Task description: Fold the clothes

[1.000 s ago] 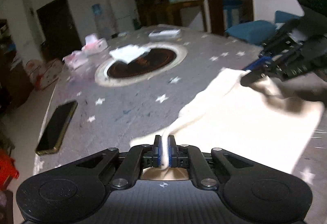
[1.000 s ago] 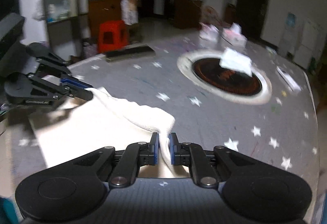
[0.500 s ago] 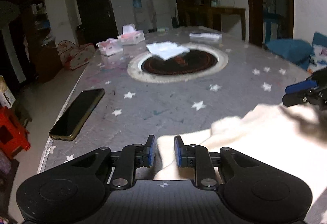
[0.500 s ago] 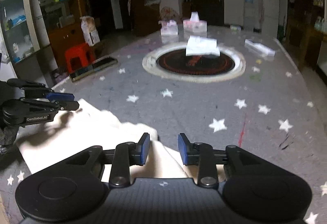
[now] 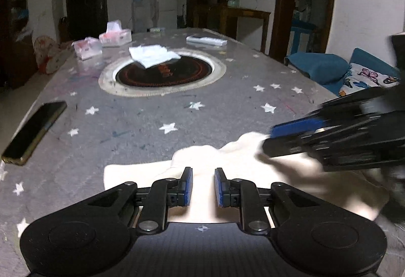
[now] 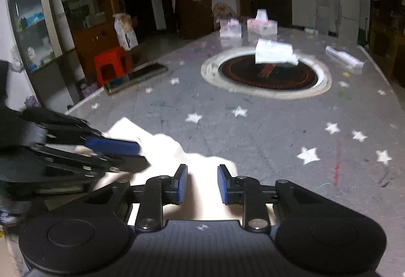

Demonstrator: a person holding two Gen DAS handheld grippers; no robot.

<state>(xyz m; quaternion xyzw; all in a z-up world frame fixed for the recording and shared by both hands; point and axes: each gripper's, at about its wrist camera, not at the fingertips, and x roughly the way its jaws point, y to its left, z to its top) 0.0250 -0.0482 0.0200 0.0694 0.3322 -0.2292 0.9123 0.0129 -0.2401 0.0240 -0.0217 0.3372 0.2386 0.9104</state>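
A cream-white garment (image 5: 202,163) lies folded on the grey star-patterned table, near its front edge. My left gripper (image 5: 203,186) is open just above the cloth, holding nothing. The garment also shows in the right wrist view (image 6: 164,150). My right gripper (image 6: 200,183) is open over the cloth too, and empty. The right gripper shows at the right of the left wrist view (image 5: 291,135), low over the garment. The left gripper shows at the left of the right wrist view (image 6: 121,150), close beside the right one.
A black phone (image 5: 35,132) lies at the table's left edge. A round dark inset (image 5: 164,72) sits mid-table with a folded white cloth (image 5: 152,55) on it. Tissue packs (image 5: 101,43) stand at the far end. A red stool (image 6: 111,64) stands beside the table.
Both grippers were shut on the garment's edge a second ago. Both have opened and let it go, and the cloth now lies on the table.
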